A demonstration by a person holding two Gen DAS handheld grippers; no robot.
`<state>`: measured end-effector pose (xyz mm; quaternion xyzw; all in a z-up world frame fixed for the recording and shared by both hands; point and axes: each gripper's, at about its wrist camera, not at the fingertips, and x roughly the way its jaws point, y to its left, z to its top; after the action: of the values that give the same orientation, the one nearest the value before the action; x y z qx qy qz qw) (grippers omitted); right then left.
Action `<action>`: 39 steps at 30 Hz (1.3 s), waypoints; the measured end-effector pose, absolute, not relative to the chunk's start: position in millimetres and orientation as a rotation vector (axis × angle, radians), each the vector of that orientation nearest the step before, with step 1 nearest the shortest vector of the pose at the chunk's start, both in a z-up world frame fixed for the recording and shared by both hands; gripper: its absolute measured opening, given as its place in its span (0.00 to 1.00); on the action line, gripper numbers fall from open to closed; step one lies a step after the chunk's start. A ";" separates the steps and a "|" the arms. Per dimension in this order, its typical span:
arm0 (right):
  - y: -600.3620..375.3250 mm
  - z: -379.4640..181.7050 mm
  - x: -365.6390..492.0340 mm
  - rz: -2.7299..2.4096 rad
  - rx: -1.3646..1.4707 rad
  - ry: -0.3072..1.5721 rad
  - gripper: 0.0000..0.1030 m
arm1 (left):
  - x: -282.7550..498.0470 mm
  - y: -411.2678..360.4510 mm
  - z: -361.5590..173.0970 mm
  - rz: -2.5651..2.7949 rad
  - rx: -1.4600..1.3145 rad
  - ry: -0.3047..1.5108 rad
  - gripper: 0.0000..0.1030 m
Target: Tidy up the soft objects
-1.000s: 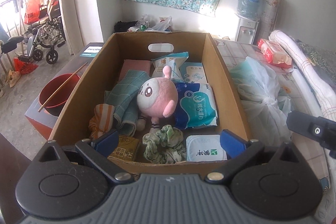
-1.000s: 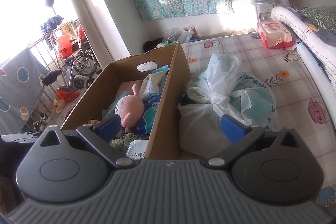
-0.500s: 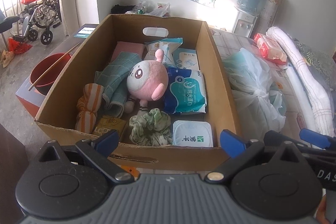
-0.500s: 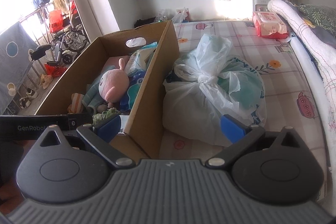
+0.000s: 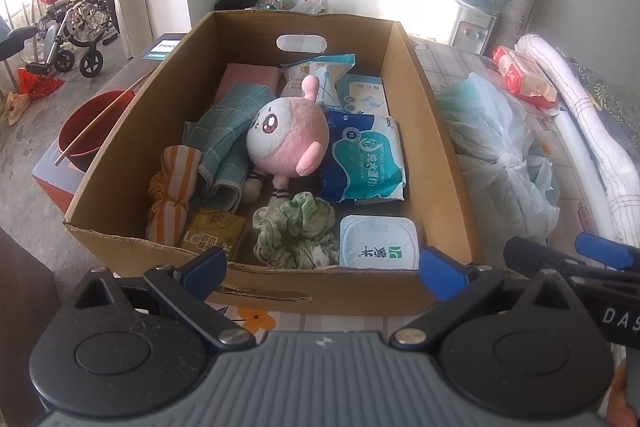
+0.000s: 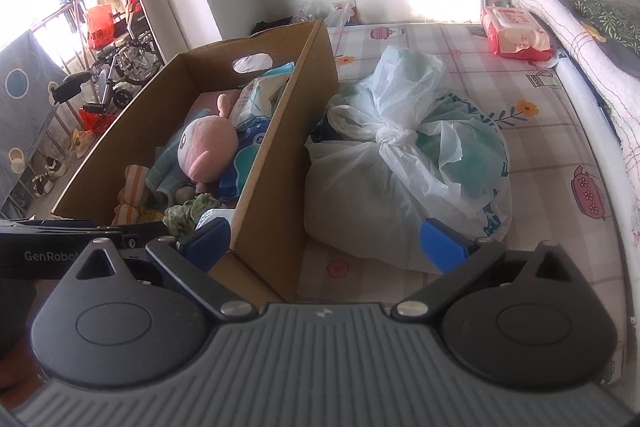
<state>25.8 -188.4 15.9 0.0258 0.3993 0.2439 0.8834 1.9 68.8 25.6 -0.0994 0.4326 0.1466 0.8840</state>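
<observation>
A cardboard box point(image 5: 436, 131) point(image 6: 280, 163) stands on the bed. It holds a pink plush toy point(image 5: 286, 143) point(image 6: 208, 147), a teal towel point(image 5: 224, 135), an orange striped cloth point(image 5: 170, 195), a green scrunchie point(image 5: 296, 231), blue wet-wipe packs point(image 5: 364, 163) and a white lidded pack point(image 5: 378, 241). My left gripper point(image 5: 322, 269) is open and empty, just before the box's near wall. My right gripper point(image 6: 324, 243) is open and empty, between the box's near right corner and a tied white plastic bag point(image 6: 404, 163) point(image 5: 500, 155).
A red tissue pack point(image 6: 516, 35) and a rolled white quilt point(image 6: 576, 47) lie along the bed's right side. A red bowl with chopsticks point(image 5: 88, 131) sits on a box left of the carton. A wheelchair point(image 5: 76, 27) and a water dispenser point(image 5: 476, 7) stand further back.
Both grippers have drawn back from the box, so its near wall and the bedsheet before it now show. Both stay open and empty. The box contents have not moved.
</observation>
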 end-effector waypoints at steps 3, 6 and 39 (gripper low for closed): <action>-185.1 15.6 26.3 0.505 0.034 0.827 0.99 | 2.5 70.0 24.2 0.308 -0.207 0.908 1.00; -182.9 14.1 27.2 0.508 0.025 0.831 0.99 | 2.0 69.9 23.5 0.319 -0.195 0.910 1.00; -179.9 7.0 30.5 0.516 0.007 0.848 0.99 | 1.2 67.5 19.9 0.344 -0.188 0.930 0.99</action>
<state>30.5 -179.9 7.0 0.0033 0.4067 0.2474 0.8794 1.2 67.5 19.9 -0.0898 0.4453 0.1647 0.8755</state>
